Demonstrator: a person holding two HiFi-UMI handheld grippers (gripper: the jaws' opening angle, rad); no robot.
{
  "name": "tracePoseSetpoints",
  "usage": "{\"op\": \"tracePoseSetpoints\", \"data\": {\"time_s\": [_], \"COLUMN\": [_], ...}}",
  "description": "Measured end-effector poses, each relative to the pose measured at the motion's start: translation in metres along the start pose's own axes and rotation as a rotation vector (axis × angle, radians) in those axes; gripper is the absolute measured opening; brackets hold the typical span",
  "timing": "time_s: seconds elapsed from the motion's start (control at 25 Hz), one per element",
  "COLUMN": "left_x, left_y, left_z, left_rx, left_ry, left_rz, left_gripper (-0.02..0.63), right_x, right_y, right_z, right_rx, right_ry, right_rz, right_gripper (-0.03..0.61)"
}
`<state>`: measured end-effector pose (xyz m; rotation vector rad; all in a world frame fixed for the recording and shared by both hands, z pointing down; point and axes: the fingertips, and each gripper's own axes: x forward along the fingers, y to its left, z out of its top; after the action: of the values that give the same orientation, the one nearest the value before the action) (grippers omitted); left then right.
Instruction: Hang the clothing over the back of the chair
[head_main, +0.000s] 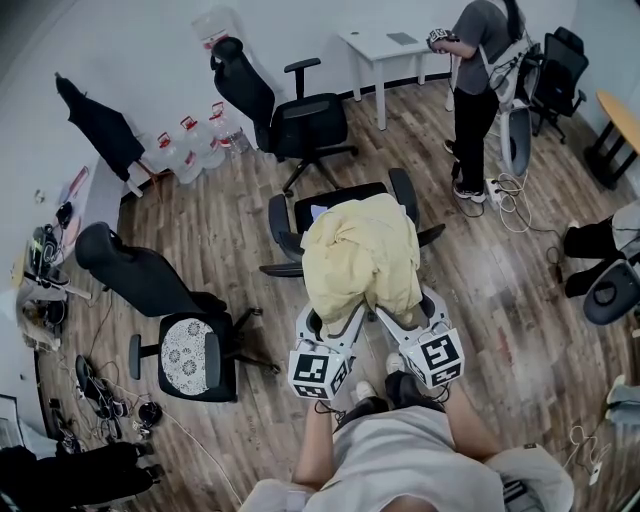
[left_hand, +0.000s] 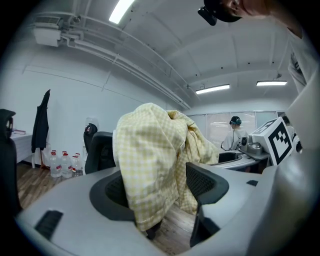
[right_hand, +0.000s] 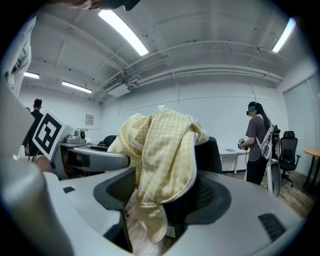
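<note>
A pale yellow checked garment lies draped over the back of a black office chair in front of me, covering most of the backrest. Both grippers reach to its lower hem from the near side. My left gripper stands wide open. A hanging fold of the garment drops between its pads, against the left one and apart from the right one. My right gripper is also wide open, with a loose flap of the cloth hanging between its pads in front of the dark backrest.
Two more black chairs stand at the back and at the left. A person stands by a white desk at the far right. Water bottles line the wall. Cables litter the floor at the left.
</note>
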<state>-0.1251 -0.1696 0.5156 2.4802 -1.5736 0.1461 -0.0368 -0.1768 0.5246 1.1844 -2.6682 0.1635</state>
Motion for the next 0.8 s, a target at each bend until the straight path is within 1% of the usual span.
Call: {"op": "tracePoseSetpoints", "data": {"time_s": [0.32,0.8], "left_x": [-0.019,-0.048], "left_y": [-0.001,-0.009], "left_z": [-0.004,-0.003], "left_rx": [0.007,0.037], "left_ry": [0.003,0.001], "left_rz": [0.007,0.009], "left_gripper": [0.321,0.321], "right_x": [-0.019,-0.046], "right_y": [-0.001,0.013], "right_z": [-0.004,-0.007], "right_rx": [0.005,0.008], "right_ry": [0.0,0.002], "right_rz": [-0.044,-0.093], "right_gripper": [0.301,0.301]}}
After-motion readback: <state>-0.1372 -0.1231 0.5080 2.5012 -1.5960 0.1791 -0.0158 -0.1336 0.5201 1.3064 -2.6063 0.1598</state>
